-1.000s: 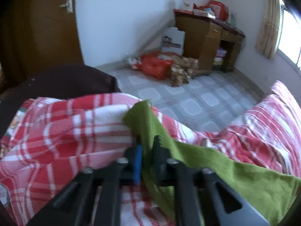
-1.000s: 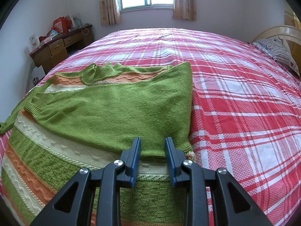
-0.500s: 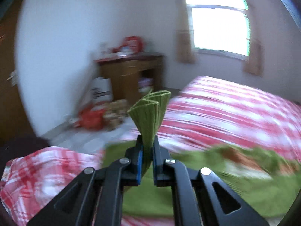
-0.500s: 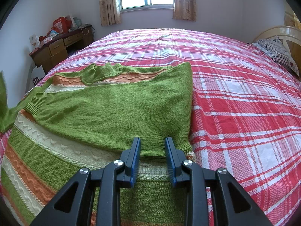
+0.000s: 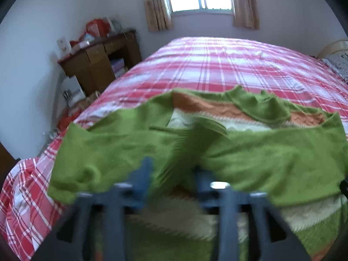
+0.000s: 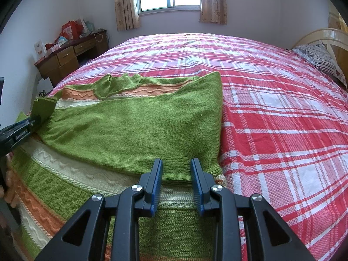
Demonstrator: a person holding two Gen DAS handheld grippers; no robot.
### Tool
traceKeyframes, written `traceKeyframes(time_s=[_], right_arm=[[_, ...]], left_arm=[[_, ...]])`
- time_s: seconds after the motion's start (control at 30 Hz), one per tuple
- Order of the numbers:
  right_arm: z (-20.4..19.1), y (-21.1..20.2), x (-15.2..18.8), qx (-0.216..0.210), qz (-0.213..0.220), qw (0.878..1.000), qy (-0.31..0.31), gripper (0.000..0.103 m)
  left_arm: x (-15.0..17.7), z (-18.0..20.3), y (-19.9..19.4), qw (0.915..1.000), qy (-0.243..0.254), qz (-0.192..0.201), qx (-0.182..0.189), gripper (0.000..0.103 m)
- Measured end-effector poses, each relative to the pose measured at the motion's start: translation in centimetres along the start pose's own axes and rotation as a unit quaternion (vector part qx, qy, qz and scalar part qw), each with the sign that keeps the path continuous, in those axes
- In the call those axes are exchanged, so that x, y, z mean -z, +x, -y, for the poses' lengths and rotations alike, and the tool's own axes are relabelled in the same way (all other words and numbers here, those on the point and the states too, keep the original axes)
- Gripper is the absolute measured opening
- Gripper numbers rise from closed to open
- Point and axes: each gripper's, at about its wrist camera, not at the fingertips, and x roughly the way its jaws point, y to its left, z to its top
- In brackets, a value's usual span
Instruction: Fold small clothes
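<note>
A green knitted sweater (image 6: 141,126) with orange and cream stripes lies flat on the red plaid bed sheet (image 6: 271,108), its right side folded inward. My left gripper (image 5: 174,176) hangs over the sweater's left part, blurred. Its jaws are opening, and the green left sleeve (image 5: 104,150) slumps loosely between and beyond them, with no pad pressing it. In the right wrist view the left gripper (image 6: 32,121) shows at the left edge beside the sleeve cuff (image 6: 43,108). My right gripper (image 6: 176,174) stays low over the folded green edge, its fingers apart and nothing pinched.
A wooden desk (image 6: 65,56) loaded with boxes and bags stands by the wall left of the bed. A striped pillow (image 6: 319,56) and a cream headboard (image 6: 326,34) are at the far right. Bare plaid sheet spreads right of and beyond the sweater.
My left gripper, shut on the sleeve at the bed's edge, swung up and across over the sweater, and its jaws have now parted. The right gripper has not moved.
</note>
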Motion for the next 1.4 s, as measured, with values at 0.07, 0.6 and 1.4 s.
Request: traceKeyframes(time_s=[0.07,0.6,1.4], right_arm=[[0.0,0.0,0.1,0.0,0.0,1.0,0.0,0.028],[-6.5,-2.7,-4.0,-0.157,0.034,0.984,0.079,0.077],[-22.1,-5.2,-12.8,-0.172,0.116,0.973,-0.104,0.006]], left_arm=[[1.1,-1.4,-1.0,0.9997,-0.019,0.004,0.011,0.086],[8.5,-8.3,-0.3,0.9865,-0.162,-0.011,-0.024,0.103],[9.1,-9.7,-0.9,0.9839,-0.178,0.009,-0.001,0.103]])
